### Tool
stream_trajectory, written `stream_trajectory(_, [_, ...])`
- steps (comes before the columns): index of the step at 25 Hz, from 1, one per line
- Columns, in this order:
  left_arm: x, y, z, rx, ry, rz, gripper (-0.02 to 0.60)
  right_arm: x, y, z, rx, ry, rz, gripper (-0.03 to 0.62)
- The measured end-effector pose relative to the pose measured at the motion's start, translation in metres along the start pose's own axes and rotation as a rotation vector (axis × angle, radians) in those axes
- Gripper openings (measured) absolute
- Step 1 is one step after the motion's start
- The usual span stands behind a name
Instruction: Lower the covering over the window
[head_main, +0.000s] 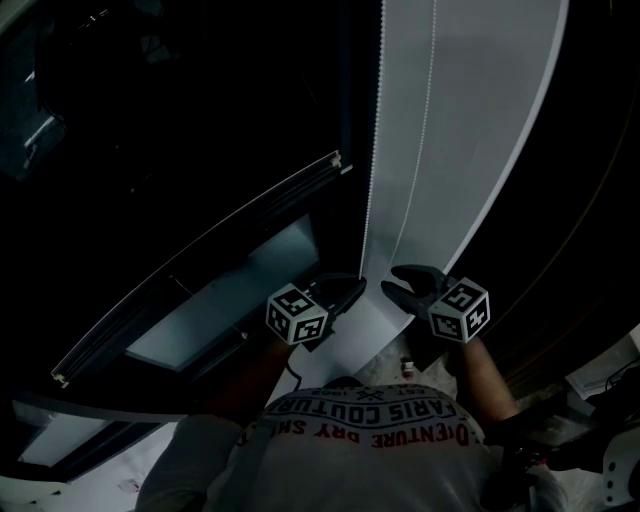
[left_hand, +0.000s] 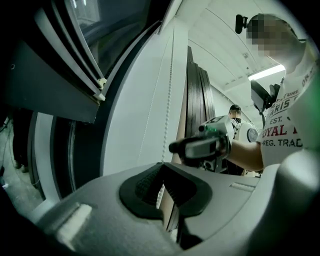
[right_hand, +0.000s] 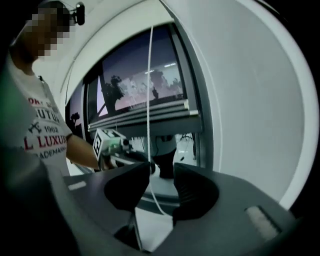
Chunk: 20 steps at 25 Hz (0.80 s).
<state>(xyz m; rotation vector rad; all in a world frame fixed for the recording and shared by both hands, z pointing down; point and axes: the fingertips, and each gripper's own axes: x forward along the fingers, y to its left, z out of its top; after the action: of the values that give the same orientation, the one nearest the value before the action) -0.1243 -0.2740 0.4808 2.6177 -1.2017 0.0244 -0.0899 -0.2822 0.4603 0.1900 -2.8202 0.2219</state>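
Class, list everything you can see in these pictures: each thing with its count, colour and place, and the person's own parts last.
window: one, dark glass, left of the wall
blind bar: one, grey, across the window
chain: two strands, white beads, hanging by the wall
wall: one, white, right of the window
shirt: one, white with red print, on the person
left gripper: one, grey, shut on the chain
right gripper: one, grey, open around the chain

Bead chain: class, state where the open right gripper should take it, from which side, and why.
Probably the straight hanging run of the bead chain above the left gripper, approached level from the room side: it is thin, vertical, and already passes between the right gripper's open jaws.
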Motion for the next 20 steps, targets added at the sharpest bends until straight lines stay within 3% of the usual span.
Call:
stream_trajectory(4, [0.004,-0.007,-0.001,0.008,0.009,-0.01,0.011,-0.011,0.015,0.061,-0.049,-0.11,0.071,0.144])
stream_trajectory(12, [0.012,-0.021,-0.003,0.026,0.03,-0.031,0.011,-0.005,0.033,0.106,-0.087,-0.176,0.138,0.143])
stream_trajectory(17, [0.015,-0.026,-0.003,0.03,0.035,-0.038,0.011,-0.006,0.027,0.122,-0.074,-0.203,0.1,0.026])
stream_trajectory(20, [0.016,-0.028,-0.003,0.034,0.036,-0.041,0.011,-0.006,0.026,0.124,-0.064,-0.212,0.103,0.025])
